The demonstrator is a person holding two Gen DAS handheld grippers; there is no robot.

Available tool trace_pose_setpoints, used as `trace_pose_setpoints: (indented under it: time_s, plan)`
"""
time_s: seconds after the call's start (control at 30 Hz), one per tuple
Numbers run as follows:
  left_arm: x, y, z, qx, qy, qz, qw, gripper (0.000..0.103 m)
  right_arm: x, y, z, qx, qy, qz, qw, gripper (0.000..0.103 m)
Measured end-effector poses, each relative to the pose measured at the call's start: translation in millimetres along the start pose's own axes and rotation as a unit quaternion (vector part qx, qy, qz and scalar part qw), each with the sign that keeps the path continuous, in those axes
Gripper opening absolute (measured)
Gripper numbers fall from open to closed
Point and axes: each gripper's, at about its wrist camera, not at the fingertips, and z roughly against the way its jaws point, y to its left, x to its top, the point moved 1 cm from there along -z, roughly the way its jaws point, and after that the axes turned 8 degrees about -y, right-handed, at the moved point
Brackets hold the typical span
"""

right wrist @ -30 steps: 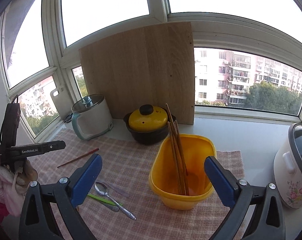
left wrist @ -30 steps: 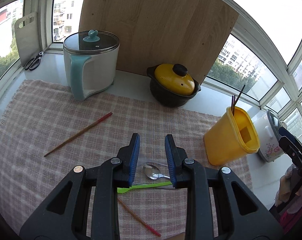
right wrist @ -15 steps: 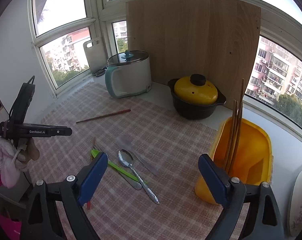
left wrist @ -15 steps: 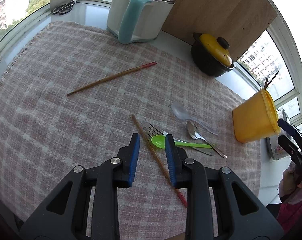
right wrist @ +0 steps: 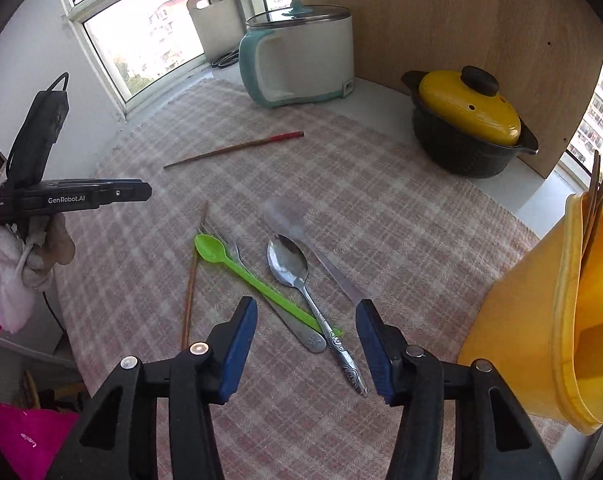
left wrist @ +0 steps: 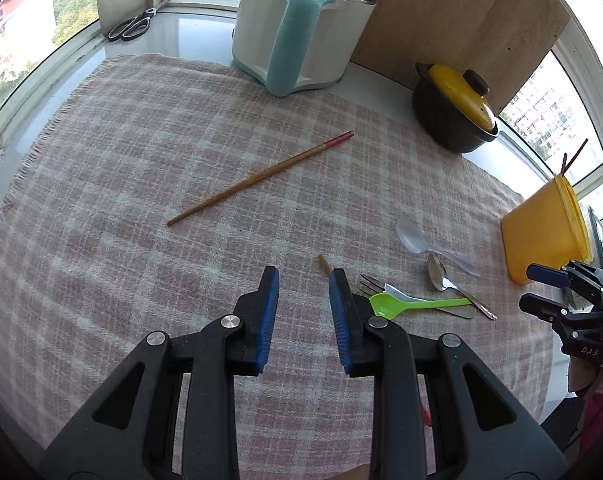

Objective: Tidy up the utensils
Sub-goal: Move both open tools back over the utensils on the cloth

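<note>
On the checked cloth (left wrist: pixel 141 160) lie a green spoon (right wrist: pixel 209 246), a metal spoon (right wrist: pixel 287 260), a fork (right wrist: pixel 313 342), a clear plastic spoon (right wrist: pixel 281 212) and two red-tipped chopsticks (right wrist: pixel 237 146) (right wrist: pixel 189 292). My right gripper (right wrist: pixel 306 306) hovers over the handles of the green spoon, metal spoon and fork. Its jaws are closing and the pads touch nothing. My left gripper (left wrist: pixel 303 284) is narrowly open and empty. The near chopstick's tip (left wrist: pixel 323 262) shows just beside its right finger. A yellow bin (right wrist: pixel 541 320) at the right holds several chopsticks (right wrist: pixel 597 192).
A white and teal cooker (left wrist: pixel 301 32) and a black pot with a yellow lid (left wrist: pixel 457 108) stand at the back before a leaning wooden board (left wrist: pixel 461 12). Scissors (left wrist: pixel 129 30) lie on the sill. A person's gloved hand (right wrist: pixel 17 264) holds the left gripper at the cloth's left edge.
Both grippers have dropped and tilted down toward the cloth. The right jaws have narrowed from wide open and left the bin for the spoons. The left gripper now stands beside the near chopstick.
</note>
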Motion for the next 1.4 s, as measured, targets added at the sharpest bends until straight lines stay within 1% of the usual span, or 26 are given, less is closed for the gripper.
trace_pose_setpoints:
  time_s: [0.1, 0.13, 0.17, 0.27, 0.43, 0.53, 0.57, 0.6, 0.63, 0.77, 0.9, 1.0, 1.17, 1.33, 1.4]
  plan:
    - [13, 8, -6, 0.002, 0.007, -0.011, 0.9999, 0.025, 1, 0, -9, -0.001, 0.010, -0.003, 1.000, 0.051]
    - [17, 10, -8, 0.000, 0.011, -0.014, 0.9998, 0.025, 2, 0, -13, 0.000, 0.015, -0.003, 1.000, 0.047]
    - [20, 10, -10, -0.001, 0.014, -0.018, 0.9997, 0.025, 2, 0, -17, -0.002, 0.020, -0.003, 1.000, 0.046]
    - [21, 11, -18, -0.014, 0.028, -0.018, 0.9993, 0.025, 2, 2, -30, -0.007, 0.036, -0.002, 0.999, 0.046]
    - [-1, 0, -34, -0.042, 0.072, -0.002, 0.9965, 0.025, 3, 4, -50, -0.013, 0.061, 0.005, 0.998, 0.045]
    - [-17, -15, -37, -0.053, 0.084, 0.004, 0.9951, 0.025, 4, 2, -60, -0.013, 0.074, 0.010, 0.997, 0.040]
    - [-22, -20, -37, -0.053, 0.086, 0.007, 0.9949, 0.033, 4, 2, -63, -0.013, 0.077, 0.014, 0.997, 0.040]
    - [-28, -26, -38, -0.052, 0.088, 0.010, 0.9948, 0.043, 4, 2, -66, -0.011, 0.080, 0.017, 0.997, 0.040]
    - [-32, -31, -38, -0.053, 0.087, 0.010, 0.9948, 0.044, 4, 1, -69, -0.010, 0.084, 0.021, 0.996, 0.040]
    - [-48, -50, -40, -0.038, 0.083, 0.014, 0.9957, 0.044, 5, -1, -78, -0.005, 0.096, 0.036, 0.995, 0.037]
    - [-60, -64, -41, -0.009, 0.076, 0.013, 0.9970, 0.044, 4, 3, -84, 0.002, 0.109, 0.068, 0.992, 0.037]
    - [-67, -70, -43, 0.012, 0.071, 0.017, 0.9973, 0.044, 4, 6, -89, 0.002, 0.119, 0.094, 0.988, 0.034]
    - [-77, -79, -49, 0.032, 0.066, 0.019, 0.9971, 0.044, 6, 8, -98, 0.007, 0.133, 0.120, 0.984, 0.028]
    - [-81, -85, -50, 0.057, 0.047, 0.020, 0.9971, 0.044, 4, 16, -104, 0.005, 0.146, 0.162, 0.976, 0.027]
    - [-83, -88, -51, 0.069, 0.039, 0.009, 0.9969, 0.044, 4, 17, -105, 0.008, 0.150, 0.169, 0.974, 0.026]
